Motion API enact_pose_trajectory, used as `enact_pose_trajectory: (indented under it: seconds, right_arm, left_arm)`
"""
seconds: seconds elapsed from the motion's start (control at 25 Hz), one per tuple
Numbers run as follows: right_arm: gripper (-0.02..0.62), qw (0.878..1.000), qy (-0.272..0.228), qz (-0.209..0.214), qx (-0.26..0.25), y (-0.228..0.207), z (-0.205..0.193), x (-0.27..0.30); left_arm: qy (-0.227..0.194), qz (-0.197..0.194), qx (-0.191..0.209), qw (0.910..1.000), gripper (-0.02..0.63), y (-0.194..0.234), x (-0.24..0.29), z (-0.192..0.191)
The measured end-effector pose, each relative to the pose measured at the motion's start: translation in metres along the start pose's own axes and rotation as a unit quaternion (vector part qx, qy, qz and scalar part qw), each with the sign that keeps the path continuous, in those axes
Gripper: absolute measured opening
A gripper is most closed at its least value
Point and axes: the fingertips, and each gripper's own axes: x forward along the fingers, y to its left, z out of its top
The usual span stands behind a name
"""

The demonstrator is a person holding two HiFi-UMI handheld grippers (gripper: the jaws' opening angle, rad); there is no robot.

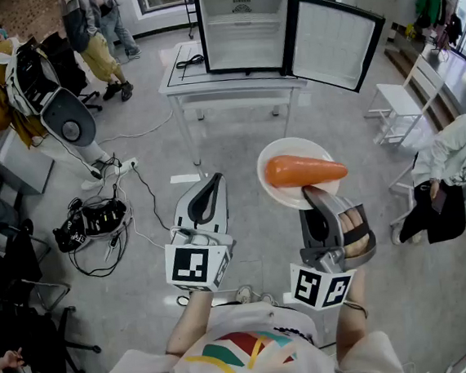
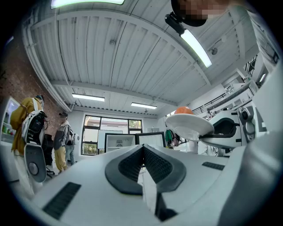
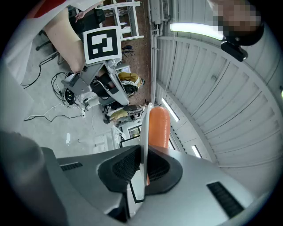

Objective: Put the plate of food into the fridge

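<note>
A white plate (image 1: 286, 186) with an orange carrot (image 1: 303, 170) on it hangs over the floor, in front of the table. My right gripper (image 1: 309, 191) is shut on the plate's near rim; in the right gripper view the plate (image 3: 144, 132) stands edge-on between the pads with the carrot (image 3: 158, 128) beside it. My left gripper (image 1: 213, 183) is shut on nothing, level with the plate at its left. The plate (image 2: 190, 124) and carrot (image 2: 185, 110) show at the right of the left gripper view. The small fridge (image 1: 244, 26) stands on the white table (image 1: 175, 78) ahead, its door (image 1: 332, 41) swung open to the right.
Cables and a black device (image 1: 89, 224) lie on the floor at left. A person in yellow (image 1: 2, 85) and another (image 1: 92, 39) stand at the back left. A seated person (image 1: 453, 168) and a white chair (image 1: 398, 108) are at the right.
</note>
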Motion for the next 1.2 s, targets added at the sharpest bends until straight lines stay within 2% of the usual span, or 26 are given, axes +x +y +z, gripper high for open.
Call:
enact_pose_trajectory:
  seconds: [0.8,1.2]
  right_arm:
    - [0.023,1.0,-0.022,0.013,0.006,0.0,0.005,-0.005]
    - [0.023,0.999,-0.025,0.019,0.006,-0.002,-0.007,-0.005]
  left_arm:
    - [-0.012,-0.004,0.011,0.9999,0.006,-0.011,-0.002,0.007]
    - [-0.008,0.003,0.011,0.9999,0.006,-0.017,0.001,0.003]
